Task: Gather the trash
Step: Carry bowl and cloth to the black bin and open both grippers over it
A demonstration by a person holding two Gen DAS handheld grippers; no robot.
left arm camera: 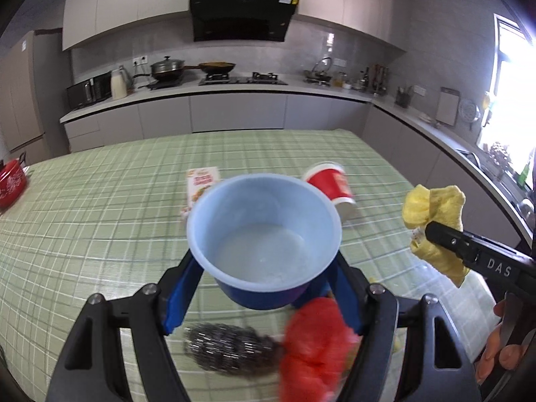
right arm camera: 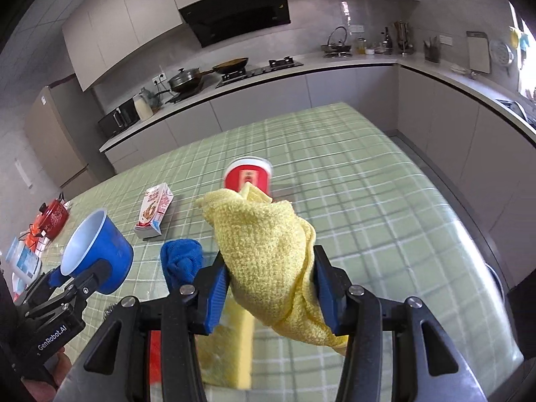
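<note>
Between right tongs [right arm camera: 271, 288]: yellow cloth [right arm camera: 264, 251].

Both wrist cameras ride close above the green-checked counter [left arm camera: 100, 221], looking forward along their tongs toward the stove wall, and both share the red cup [left arm camera: 330, 182] and carton [right arm camera: 154, 209].

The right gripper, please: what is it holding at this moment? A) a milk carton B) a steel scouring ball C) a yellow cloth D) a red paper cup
C: the right gripper has its blue pads closed on the yellow cloth, lifted above the table.
</note>
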